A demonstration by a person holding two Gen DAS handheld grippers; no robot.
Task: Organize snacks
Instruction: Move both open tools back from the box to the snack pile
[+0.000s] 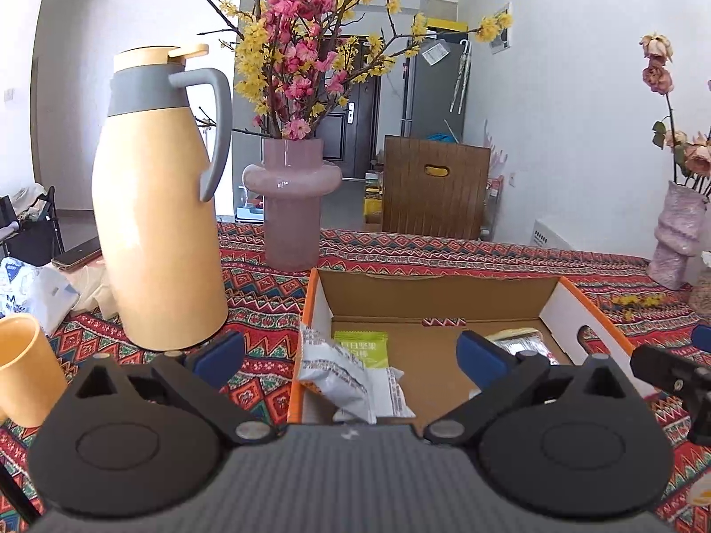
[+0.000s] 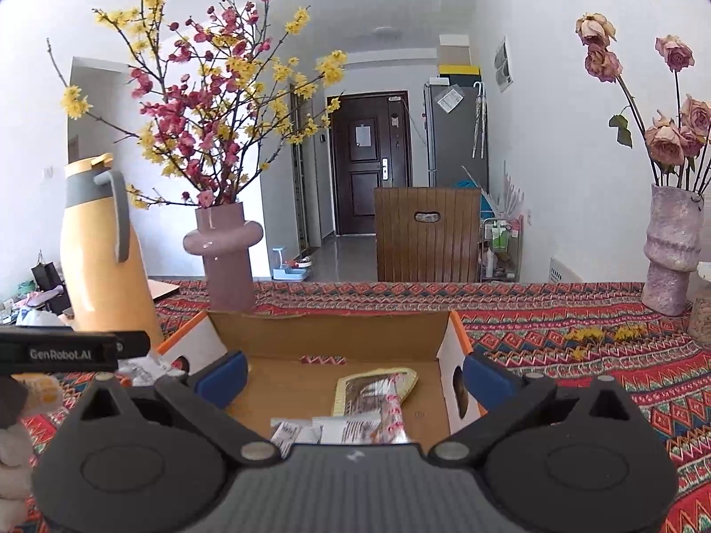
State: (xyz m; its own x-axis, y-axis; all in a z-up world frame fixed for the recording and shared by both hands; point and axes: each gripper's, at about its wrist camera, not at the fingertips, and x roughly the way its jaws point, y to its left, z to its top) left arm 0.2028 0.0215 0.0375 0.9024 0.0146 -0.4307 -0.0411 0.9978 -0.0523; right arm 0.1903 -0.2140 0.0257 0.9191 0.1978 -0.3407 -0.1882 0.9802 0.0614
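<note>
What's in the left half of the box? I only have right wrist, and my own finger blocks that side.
Observer: A green foil snack packet lies on the floor of the orange-edged cardboard box, close to its left wall.
Operator: Left gripper holding anything?
Observer: No. The left gripper is open and empty. One of its fingers is outside the box's left wall and the other is inside.

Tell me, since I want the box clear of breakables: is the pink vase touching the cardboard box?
Apart. In the left wrist view, patterned tablecloth shows between the pink vase and the cardboard box.
</note>
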